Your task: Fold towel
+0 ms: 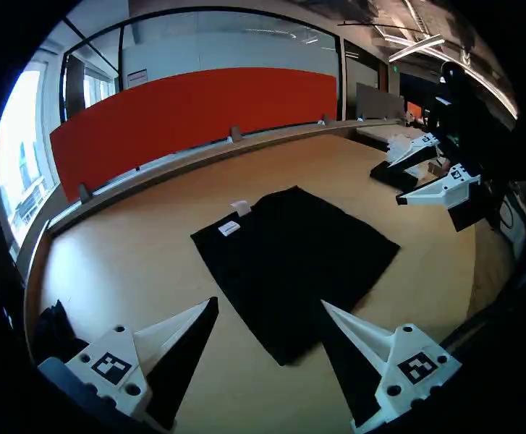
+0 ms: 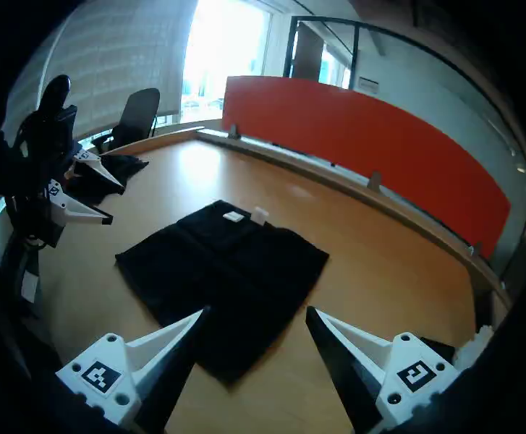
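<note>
Black cloth towel (image 1: 295, 267) lies spread on the pale wooden counter (image 1: 140, 253), likely laid out for folding; left tool (image 1: 268, 301) and right tool (image 2: 257, 309) hover above, both parted, empty.

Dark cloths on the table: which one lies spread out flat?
The black towel in the middle; the other cloth sits bunched at the table edge.

Bare tabletop (image 1: 154, 239) rings the towel (image 1: 291, 267); the orange divider (image 1: 190, 116) walls the far edge.
</note>
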`<state>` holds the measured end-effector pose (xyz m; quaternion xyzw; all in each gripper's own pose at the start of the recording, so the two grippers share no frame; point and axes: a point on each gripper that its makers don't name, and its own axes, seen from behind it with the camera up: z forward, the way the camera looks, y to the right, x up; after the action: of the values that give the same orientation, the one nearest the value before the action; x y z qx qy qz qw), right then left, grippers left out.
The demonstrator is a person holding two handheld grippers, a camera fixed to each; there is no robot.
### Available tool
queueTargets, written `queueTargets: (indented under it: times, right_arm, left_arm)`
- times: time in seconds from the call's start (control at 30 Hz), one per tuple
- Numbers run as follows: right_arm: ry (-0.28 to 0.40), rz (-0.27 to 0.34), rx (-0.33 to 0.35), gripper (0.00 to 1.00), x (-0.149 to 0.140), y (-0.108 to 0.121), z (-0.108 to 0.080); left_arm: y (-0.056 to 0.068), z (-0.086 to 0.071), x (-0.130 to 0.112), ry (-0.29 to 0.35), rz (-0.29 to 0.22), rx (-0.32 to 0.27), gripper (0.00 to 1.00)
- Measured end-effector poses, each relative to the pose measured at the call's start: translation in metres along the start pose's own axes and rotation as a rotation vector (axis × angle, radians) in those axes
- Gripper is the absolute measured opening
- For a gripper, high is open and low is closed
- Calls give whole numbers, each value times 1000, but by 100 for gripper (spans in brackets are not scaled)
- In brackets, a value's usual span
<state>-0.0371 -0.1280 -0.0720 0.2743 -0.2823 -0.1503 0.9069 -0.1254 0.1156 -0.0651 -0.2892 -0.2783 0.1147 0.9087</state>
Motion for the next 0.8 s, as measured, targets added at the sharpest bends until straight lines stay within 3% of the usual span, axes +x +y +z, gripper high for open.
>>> queueTargets:
  times: [0.8]
  right_arm:
    - [-143, -12, 82, 100, -75, -29, 32]
  left_arm:
    - [20, 32, -71, -157, 4, -77, 94]
